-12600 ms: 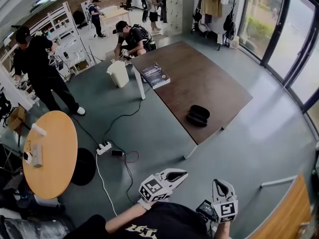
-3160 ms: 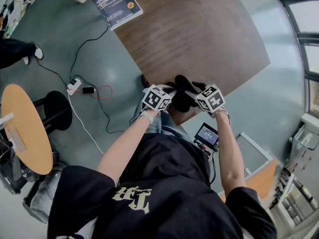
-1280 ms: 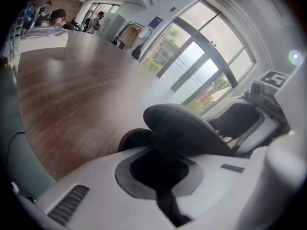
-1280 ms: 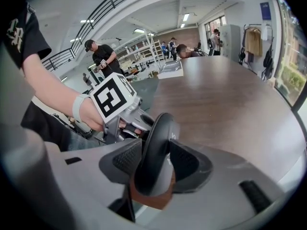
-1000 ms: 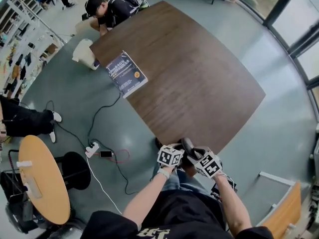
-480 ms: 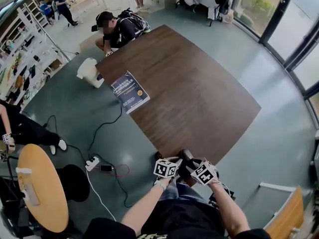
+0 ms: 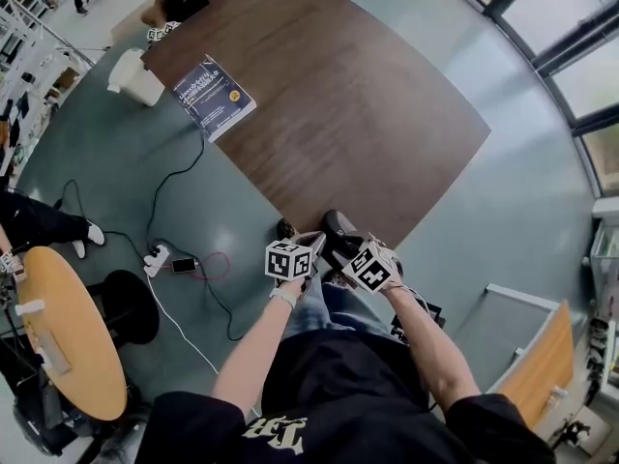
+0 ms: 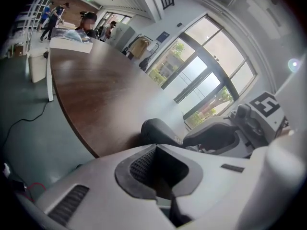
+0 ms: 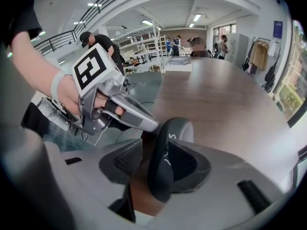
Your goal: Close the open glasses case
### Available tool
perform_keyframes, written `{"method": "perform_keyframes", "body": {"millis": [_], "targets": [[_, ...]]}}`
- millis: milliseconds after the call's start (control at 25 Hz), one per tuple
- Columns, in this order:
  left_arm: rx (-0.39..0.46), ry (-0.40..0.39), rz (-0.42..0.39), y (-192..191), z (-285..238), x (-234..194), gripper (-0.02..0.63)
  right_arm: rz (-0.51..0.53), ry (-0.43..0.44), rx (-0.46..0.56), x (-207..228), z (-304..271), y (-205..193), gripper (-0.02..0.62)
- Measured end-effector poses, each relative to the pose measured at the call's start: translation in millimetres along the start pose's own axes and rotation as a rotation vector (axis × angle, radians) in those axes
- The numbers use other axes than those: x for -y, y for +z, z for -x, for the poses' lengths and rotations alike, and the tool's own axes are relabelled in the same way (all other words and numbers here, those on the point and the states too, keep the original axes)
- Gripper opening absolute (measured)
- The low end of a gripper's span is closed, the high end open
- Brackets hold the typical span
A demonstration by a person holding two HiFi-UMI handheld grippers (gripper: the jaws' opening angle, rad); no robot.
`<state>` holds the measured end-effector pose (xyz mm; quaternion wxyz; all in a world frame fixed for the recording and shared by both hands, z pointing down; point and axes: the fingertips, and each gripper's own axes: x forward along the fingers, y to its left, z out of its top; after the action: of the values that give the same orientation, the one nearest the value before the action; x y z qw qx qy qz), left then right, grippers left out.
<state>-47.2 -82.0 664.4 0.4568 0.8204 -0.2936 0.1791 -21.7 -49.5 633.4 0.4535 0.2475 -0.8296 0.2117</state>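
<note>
Obs. 1, right claw [image 9: 162,145]: jaws part-way apart, straddling the glasses case [image 9: 173,126]. The case lies against the pad [image 9: 192,161] on this claw's right. On the other side a sliver of table [image 9: 230,99] shows between pad and case, so this is not a two-sided clamp. Nothing else is in the gap.

Obs. 2, case axis: from this claw it is seen near end-on, narrow and tall between the jaws. Its long axis is therefore judged to run along the line the claw points, away from the person. A paler face shows at its far top edge, possibly lining. Cannot tell whether the lid is fully down.

Obs. 3, left claw [image 8: 155,147]: jaws together, empty. The case sits just ahead of its tips, slightly to the right. In the right gripper view its tip ends at the case's upper left flank, touching or just short; cannot tell which.

Obs. 4, outward: the case rests at the table's near edge, directly before the person. A book [image 7: 213,95] lies well away, ahead and to the left.

Judgement: the right hand is nearer, already about the case. Closing turns on pressing across the short axis, with the left claw bracing the opposite flank.
</note>
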Motion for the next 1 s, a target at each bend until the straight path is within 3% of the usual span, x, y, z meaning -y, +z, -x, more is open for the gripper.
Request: {"method": "perform_keyframes", "body": {"millis": [160,280,360,560,1000], "targets": [[0.043,-0.001,-0.022,14,11,6,0.006,-0.007,-0.023,0.024,0,-3,1,0.16],[0.054,-0.046,-0.076,31,8,24,0.006,-0.011,-0.017,0.044,0,-3,2,0.16],[0.013,-0.058,-0.137,38,-1,34,0.006,-0.008,-0.019,0.054,-1,-4,2,0.16],[-0.135,0.008,-0.276,37,-20,37,0.006,-0.029,-0.022,0.102,-2,-3,3,0.16],[-0.228,0.024,-0.262,20,-25,47,0.006,-0.032,-0.039,0.212,7,2,0,0.142]]}}
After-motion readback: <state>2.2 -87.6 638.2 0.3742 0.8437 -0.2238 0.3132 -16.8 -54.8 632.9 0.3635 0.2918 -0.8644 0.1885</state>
